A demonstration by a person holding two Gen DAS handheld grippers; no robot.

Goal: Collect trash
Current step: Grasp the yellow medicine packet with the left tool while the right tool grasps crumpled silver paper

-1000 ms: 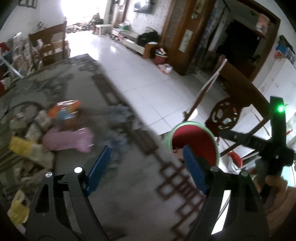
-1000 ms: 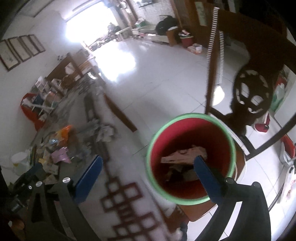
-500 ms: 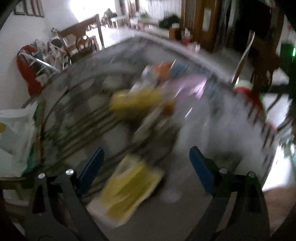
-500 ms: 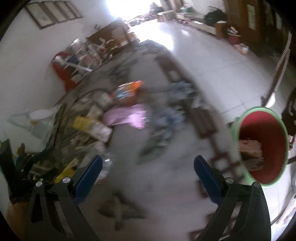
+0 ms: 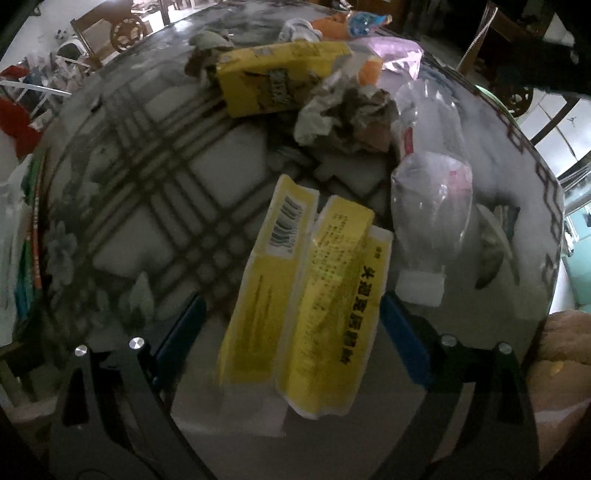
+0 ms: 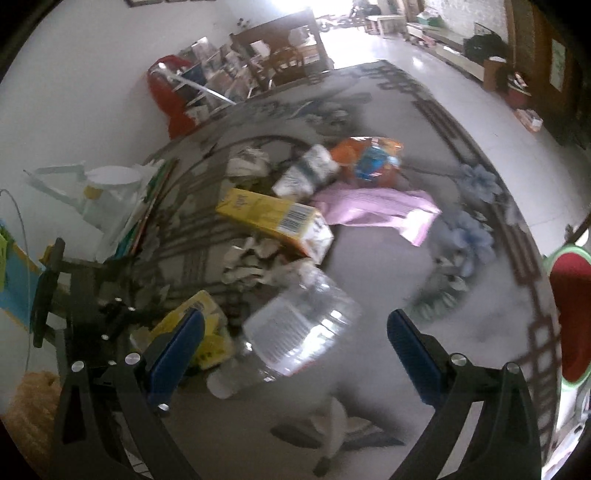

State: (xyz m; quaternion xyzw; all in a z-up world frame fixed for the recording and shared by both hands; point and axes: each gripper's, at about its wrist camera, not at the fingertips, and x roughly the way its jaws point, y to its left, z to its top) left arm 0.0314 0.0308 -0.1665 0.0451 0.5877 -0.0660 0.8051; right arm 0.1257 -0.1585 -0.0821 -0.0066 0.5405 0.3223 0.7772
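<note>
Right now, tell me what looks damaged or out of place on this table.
Trash is heaped on the table. A yellow box is flattened and torn open between the open left tongs. A plastic bottle lies on its side, crushed, between the open right tongs. Crumpled paper sits behind.

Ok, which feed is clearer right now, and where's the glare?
Left wrist view: dim but fairly sharp, the flattened yellow cardboard carton shows readable print. Right wrist view: brighter, clear crushed plastic bottle smeared by blur, doorway blown out.

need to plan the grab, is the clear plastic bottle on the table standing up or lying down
Lying down: the clear plastic bottle rests on its side on the patterned table, white cap pointing sideways toward the camera.
</note>
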